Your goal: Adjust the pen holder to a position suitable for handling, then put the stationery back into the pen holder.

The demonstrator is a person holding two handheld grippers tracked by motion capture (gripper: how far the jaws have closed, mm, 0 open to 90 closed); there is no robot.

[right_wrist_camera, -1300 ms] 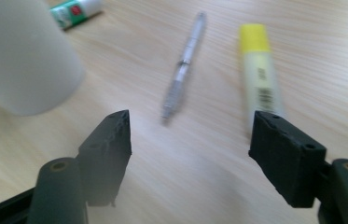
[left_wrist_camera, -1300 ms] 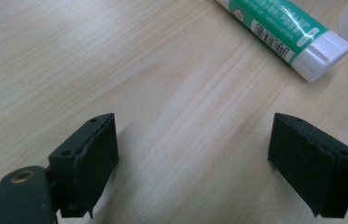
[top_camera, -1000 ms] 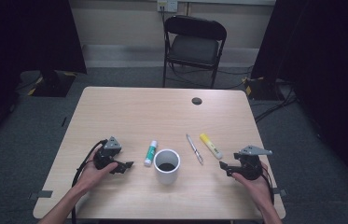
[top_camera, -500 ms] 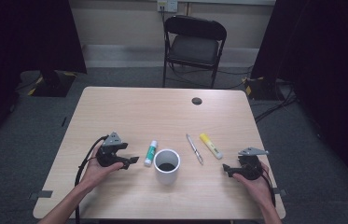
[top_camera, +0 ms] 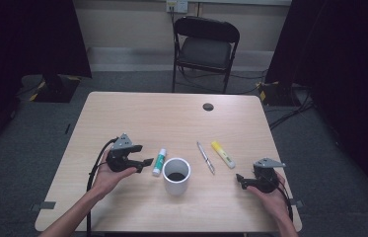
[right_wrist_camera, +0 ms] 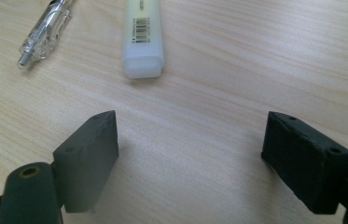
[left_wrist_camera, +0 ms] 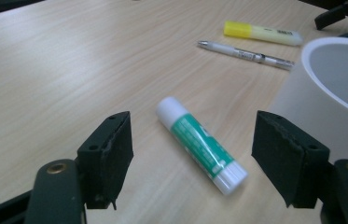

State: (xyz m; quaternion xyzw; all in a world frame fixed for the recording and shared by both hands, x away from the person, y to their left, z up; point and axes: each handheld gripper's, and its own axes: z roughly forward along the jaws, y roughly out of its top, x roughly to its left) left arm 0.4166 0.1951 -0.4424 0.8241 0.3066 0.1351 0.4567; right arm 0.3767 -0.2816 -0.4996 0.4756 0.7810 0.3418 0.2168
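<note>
Glue stick (left_wrist_camera: 201, 144), a smooth green-and-white cylinder, lies untouched on woodgrain between the closing left tongs (left_wrist_camera: 192, 168); right tongs (right_wrist_camera: 204, 161) apart.

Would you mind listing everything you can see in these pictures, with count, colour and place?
glue stick: one, green with white ends, lying flat on the table between the left gripper's pads and the cup
cup: one, white, upright, near the front middle of the table
pen: one, silvery and clear, lying right of the cup
highlighter: one, yellow, lying right of the pen
table: one, light wood
folding chair: one, black, beyond the table
left gripper: one, black, jaws open and just been closing, glue stick between them untouched
right gripper: one, black, jaws open over bare table
</note>
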